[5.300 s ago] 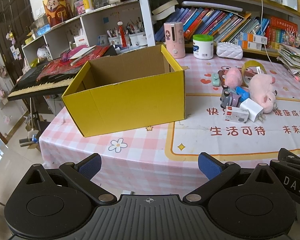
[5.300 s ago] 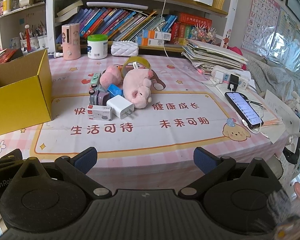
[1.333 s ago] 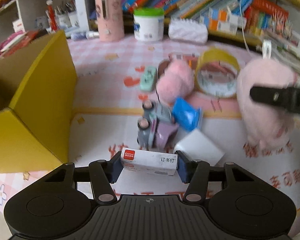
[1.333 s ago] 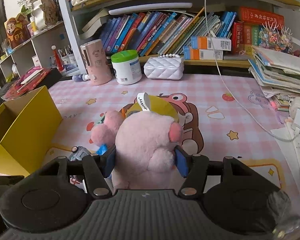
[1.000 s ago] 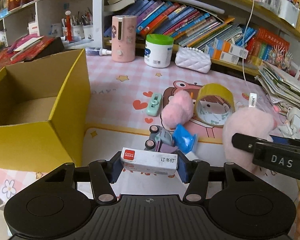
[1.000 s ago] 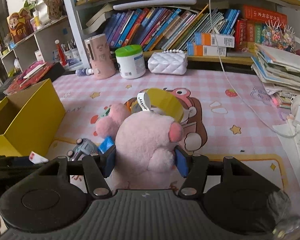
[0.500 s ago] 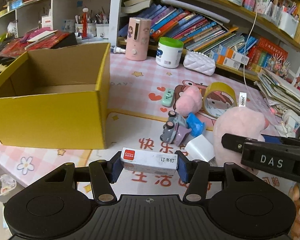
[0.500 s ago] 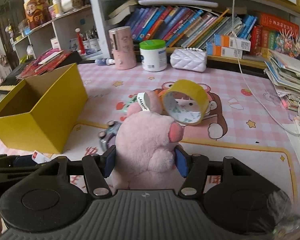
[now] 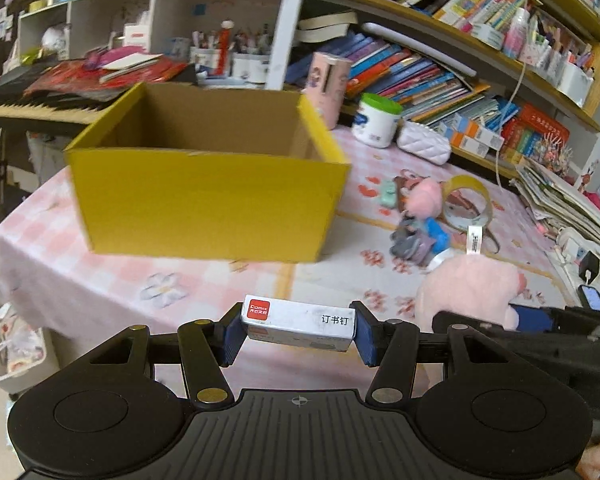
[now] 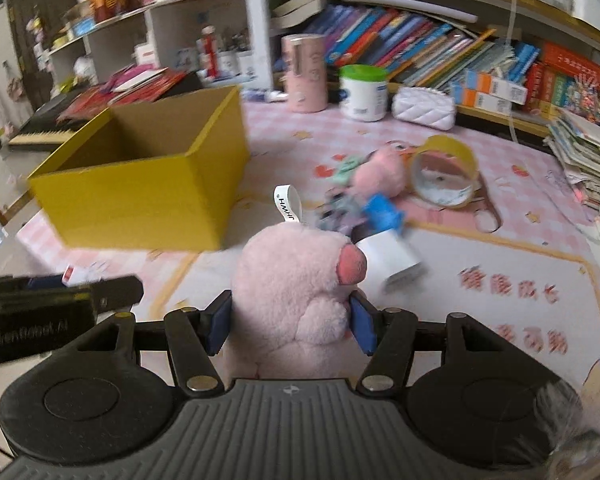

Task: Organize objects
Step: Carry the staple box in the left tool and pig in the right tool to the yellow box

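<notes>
Staple box (image 9: 299, 323) lies crosswise — clamped endwise in left tongs (image 9: 298, 338).

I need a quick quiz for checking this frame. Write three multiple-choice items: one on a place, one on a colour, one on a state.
1. Where does the tape roll lie?
A. inside the box
B. on the pink checked tablecloth, beside the small pink plush
C. on the bookshelf

2. What colour is the outside of the cardboard box?
A. yellow
B. blue
C. white

3. What is the state of the left claw?
A. open and empty
B. shut on the staple box
C. shut on a phone

Answers:
1 B: the roll stands on the cloth next to the small plush.
2 A: the box's outer walls are yellow, its inside plain brown.
3 B: both blue pads press the ends of the staple box, held clear of the table; the right claw grips the pink plush pig.
</notes>
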